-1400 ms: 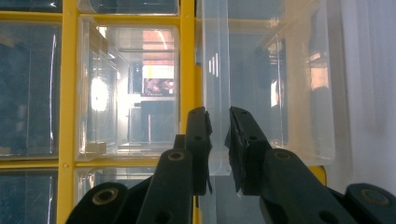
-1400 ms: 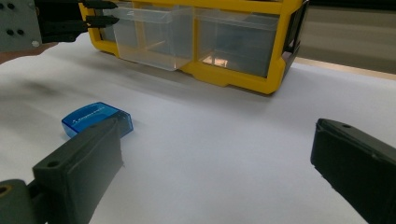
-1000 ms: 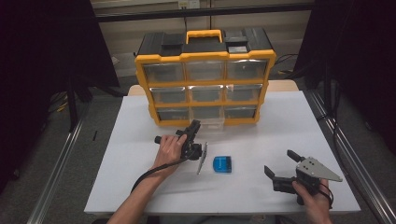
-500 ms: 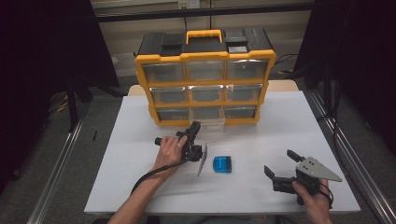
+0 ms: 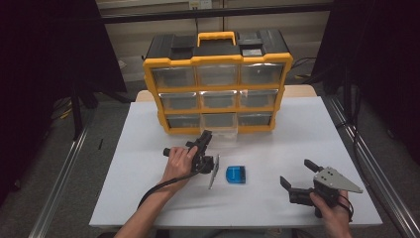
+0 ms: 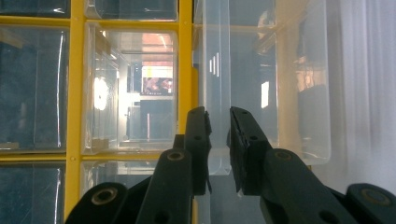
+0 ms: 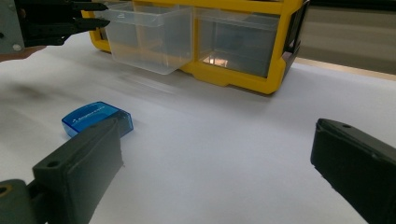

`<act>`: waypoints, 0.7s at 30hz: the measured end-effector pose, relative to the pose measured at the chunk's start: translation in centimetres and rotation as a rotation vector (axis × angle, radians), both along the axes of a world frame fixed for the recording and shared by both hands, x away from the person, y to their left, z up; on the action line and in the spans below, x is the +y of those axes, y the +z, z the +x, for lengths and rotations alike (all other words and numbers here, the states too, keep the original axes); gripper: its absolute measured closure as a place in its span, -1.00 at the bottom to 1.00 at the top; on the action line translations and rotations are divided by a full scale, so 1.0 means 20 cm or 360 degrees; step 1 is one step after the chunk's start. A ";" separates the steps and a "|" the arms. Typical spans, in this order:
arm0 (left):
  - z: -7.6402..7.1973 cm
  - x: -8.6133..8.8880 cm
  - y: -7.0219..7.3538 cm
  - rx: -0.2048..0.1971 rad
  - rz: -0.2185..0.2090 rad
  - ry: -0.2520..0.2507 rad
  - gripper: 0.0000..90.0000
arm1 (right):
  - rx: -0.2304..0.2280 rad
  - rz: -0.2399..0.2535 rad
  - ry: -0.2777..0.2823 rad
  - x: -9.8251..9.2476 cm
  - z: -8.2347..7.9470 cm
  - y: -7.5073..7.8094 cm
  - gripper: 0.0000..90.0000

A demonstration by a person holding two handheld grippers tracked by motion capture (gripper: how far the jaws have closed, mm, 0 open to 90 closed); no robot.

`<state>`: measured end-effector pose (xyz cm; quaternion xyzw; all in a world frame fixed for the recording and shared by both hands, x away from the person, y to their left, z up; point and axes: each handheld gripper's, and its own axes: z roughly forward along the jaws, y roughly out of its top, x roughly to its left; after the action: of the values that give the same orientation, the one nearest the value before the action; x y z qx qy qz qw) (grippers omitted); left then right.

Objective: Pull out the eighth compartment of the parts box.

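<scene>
We are working at the white surface (image 5: 148, 198) in front of the yellow organizer (image 5: 218, 84), a cabinet of three rows of clear drawers standing at the far middle. The step in hand, as we judge it, is drawing out the bottom middle drawer (image 5: 219, 124), which is already standing a little proud of its neighbours.

The left tongs (image 5: 206, 135) are pinching the drawer's front: in the left gripper view the two black pads are standing close together with the clear lip of the drawer (image 6: 218, 93) between them, so we are reading them as closed on it. To do this well, we are keeping the pull straight along the drawer's own run, level with the surface, so it is not twisting or jamming in its slot. The grip is on a thin, slippery plastic edge, so we are holding firm and pulling slowly; a jerk could slip the pads off or drag the whole organizer forward. We are also stopping short of pulling the drawer free of its slot.

The right tongs (image 5: 297, 178) are resting near the front right, their jaws wide apart and holding nothing. They are facing the small blue case (image 5: 236, 175), which is lying flat on the surface between the two hands, just beside the left one and apart from the drawer.
</scene>
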<state>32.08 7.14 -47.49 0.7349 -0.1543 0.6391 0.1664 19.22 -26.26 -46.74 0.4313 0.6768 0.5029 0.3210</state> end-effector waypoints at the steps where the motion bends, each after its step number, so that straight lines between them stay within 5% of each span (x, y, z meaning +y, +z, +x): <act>1: 0.00 0.00 0.00 -0.0004 0.0005 0.0004 0.75 | 0.0003 0.0000 0.0004 0.00 0.00 0.00 -0.96; 21: -0.05 0.00 0.00 0.0012 -0.0030 -0.0027 0.74 | 0.0001 -0.0003 0.0008 0.00 0.00 0.00 -0.96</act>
<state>31.18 7.20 -47.43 0.7344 -0.1537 0.6363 0.1793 19.22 -26.25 -46.72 0.4295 0.6783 0.5030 0.3200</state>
